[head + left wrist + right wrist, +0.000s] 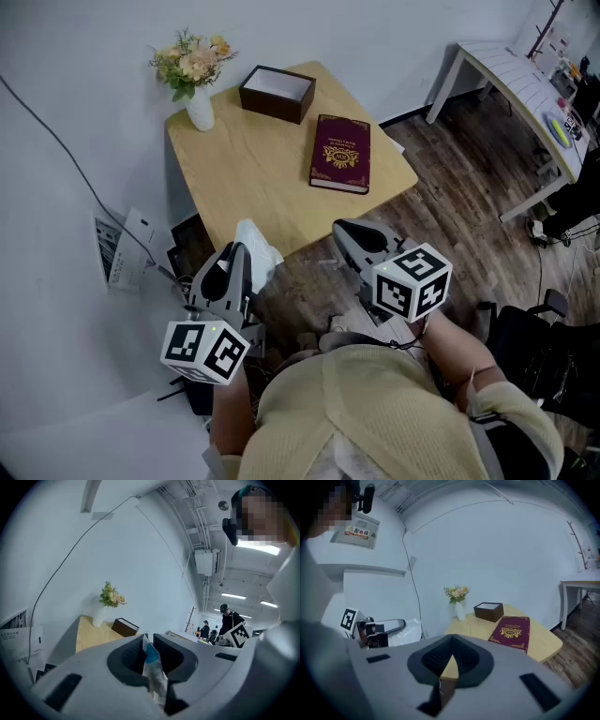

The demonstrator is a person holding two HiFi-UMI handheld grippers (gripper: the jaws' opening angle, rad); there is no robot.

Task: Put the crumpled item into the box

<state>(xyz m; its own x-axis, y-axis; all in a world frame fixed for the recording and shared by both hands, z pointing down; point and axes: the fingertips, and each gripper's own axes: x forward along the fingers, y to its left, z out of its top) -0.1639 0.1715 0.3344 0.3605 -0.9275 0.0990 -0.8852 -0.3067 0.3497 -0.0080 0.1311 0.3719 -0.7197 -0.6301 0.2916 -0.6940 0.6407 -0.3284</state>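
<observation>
A white crumpled item (pixel 258 246) with a blue patch is pinched in my left gripper (pixel 240 259), which is shut on it just off the wooden table's (pixel 246 178) front left edge. In the left gripper view the item (pixel 153 667) hangs between the shut jaws. The dark brown open box (pixel 277 92) stands at the table's far side, also seen small in the left gripper view (pixel 124 626) and the right gripper view (pixel 489 611). My right gripper (pixel 351 232) is shut and holds nothing, near the table's front edge.
A maroon book (pixel 341 153) lies right of the box. A white vase of flowers (pixel 195 75) stands at the far left corner. Papers (pixel 122 246) and cables lie on the floor at left. A white table (pixel 511 80) stands at right.
</observation>
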